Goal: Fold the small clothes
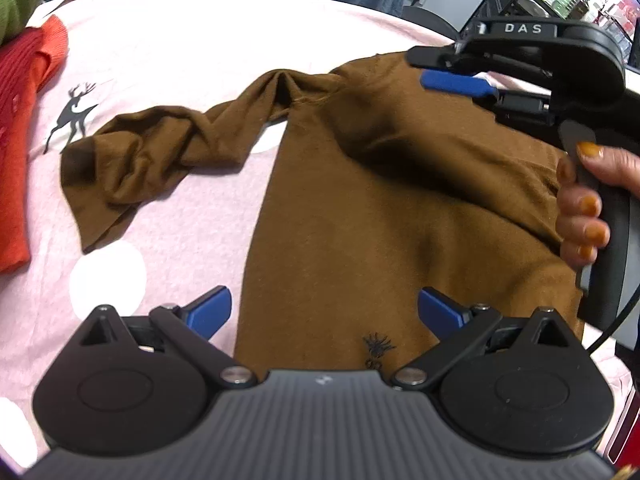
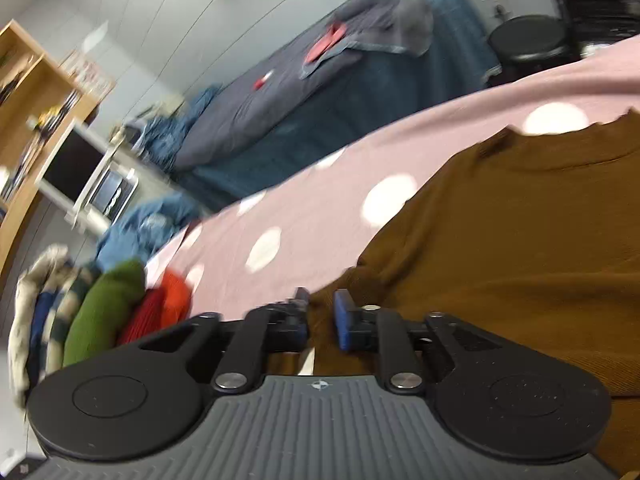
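Note:
A small brown long-sleeved top (image 1: 360, 208) lies on the pink dotted sheet (image 1: 180, 52). One sleeve (image 1: 132, 156) trails out crumpled to the left. My left gripper (image 1: 324, 312) is open, low over the top's near hem by a small black print (image 1: 376, 350). My right gripper (image 1: 440, 70) shows in the left wrist view at the top's far right shoulder, and the right side of the top is lifted into a fold. In the right wrist view my right gripper (image 2: 322, 318) is nearly shut with brown fabric (image 2: 500, 240) between its blue pads (image 2: 344, 320).
Red and orange folded clothes (image 1: 24, 120) and a green one (image 1: 20, 4) lie at the sheet's left edge. The right wrist view shows that pile (image 2: 120, 308), a blue-grey bed (image 2: 320, 92), a wooden shelf (image 2: 28, 92) and a black stool (image 2: 528, 40) beyond.

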`<state>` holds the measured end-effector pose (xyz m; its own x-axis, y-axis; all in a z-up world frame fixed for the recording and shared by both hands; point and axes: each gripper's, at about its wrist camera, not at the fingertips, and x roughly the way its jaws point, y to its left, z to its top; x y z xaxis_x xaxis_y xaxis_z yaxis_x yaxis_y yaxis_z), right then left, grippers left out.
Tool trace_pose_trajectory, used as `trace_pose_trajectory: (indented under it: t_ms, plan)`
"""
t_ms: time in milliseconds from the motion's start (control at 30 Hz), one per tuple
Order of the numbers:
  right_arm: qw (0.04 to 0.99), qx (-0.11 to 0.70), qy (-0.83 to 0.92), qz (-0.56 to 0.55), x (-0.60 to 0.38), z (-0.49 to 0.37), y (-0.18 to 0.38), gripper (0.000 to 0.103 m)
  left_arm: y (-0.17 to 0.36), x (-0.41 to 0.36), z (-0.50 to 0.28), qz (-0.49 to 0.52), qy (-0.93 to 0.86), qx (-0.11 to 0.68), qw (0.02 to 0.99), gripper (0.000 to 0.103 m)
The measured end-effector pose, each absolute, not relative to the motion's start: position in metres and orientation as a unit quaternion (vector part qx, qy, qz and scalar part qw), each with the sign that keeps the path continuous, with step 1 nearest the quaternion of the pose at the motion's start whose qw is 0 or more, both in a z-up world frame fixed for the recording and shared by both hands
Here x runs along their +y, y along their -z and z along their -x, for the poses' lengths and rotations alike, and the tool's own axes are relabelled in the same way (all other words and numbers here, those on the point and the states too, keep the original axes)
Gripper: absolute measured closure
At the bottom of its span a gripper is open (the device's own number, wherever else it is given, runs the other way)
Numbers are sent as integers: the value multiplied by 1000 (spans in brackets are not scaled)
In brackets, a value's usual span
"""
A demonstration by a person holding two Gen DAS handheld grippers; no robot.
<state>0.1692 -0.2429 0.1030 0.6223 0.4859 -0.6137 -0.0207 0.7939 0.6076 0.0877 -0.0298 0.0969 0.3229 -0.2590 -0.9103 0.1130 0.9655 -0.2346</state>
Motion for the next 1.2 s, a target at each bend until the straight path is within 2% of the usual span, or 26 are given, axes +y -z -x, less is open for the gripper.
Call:
trace_pose_trajectory:
  t_ms: [67, 267, 367, 533, 600, 667, 733, 800, 833, 900, 933, 967, 1200]
  plan:
    - [858, 412, -140, -273, -248, -163, -106, 30, -94, -36, -89, 61, 121, 571, 810, 2]
    - [881, 392, -110, -242, -297, -122, -111, 31, -89, -55, -99, 45, 138, 566, 812, 2]
    - [882, 418, -46, -211, -327, -107, -99, 39, -88, -66, -111, 25, 142, 561, 815, 2]
    - [880, 428, 5, -205, -366, -82, -90, 41, -92, -72, -147, 26, 119, 532, 838, 2]
    - [882, 425, 15, -204, -373, -71, -89, 41, -90, -66, -168, 57, 102, 526, 842, 9]
    - [879, 429, 21, -209, -378, -60, -86, 41, -82, -60, -192, 97, 94, 534, 835, 37]
    - [875, 433, 22, -215, -381, -52, -84, 41, -71, -59, -213, 119, 90, 549, 822, 47]
    - [873, 434, 28, -221, -384, -44, -83, 41, -60, -62, -228, 129, 91, 562, 812, 49]
    - [871, 436, 29, -225, -385, -41, -83, 41, -56, -63, -233, 133, 90, 567, 808, 55]
    - [868, 439, 31, -230, -386, -37, -82, 41, -46, -66, -240, 142, 93, 575, 801, 75]
    - [867, 441, 32, -230, -386, -35, -81, 41, -43, -67, -241, 143, 94, 575, 800, 93]
    - [867, 441, 33, -229, -387, -34, -81, 41, -41, -68, -241, 140, 92, 573, 802, 98]
    - [872, 427, 43, -234, -394, -27, -85, 41, -82, -46, -205, 157, 59, 487, 857, 99]
